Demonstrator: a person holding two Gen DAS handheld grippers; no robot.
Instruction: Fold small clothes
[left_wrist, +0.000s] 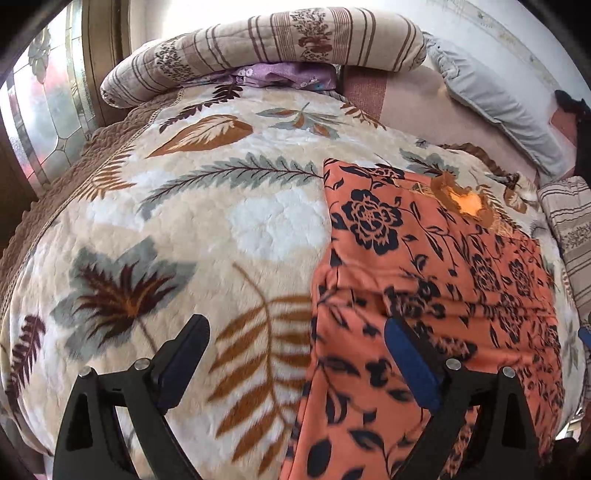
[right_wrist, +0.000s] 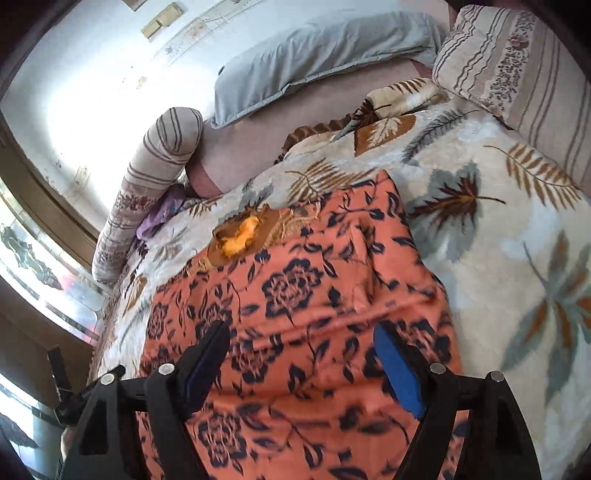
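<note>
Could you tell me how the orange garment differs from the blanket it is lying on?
The orange garment carries dark rose prints on thin, smooth cloth; the blanket is cream and plush, with brown and grey leaves. The garment covers only part of the bed, while the blanket spreads under it and well beyond. The garment shows a fold crease; the blanket lies spread out. Both have plant patterns and rest flat, and both grippers, left and right, are open above them.

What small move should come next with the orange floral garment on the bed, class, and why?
Probably lower both open tools onto the orange garment and pinch its near edge: left tool straddles its left edge, right tool hangs over its middle, neither gripping cloth yet.
</note>
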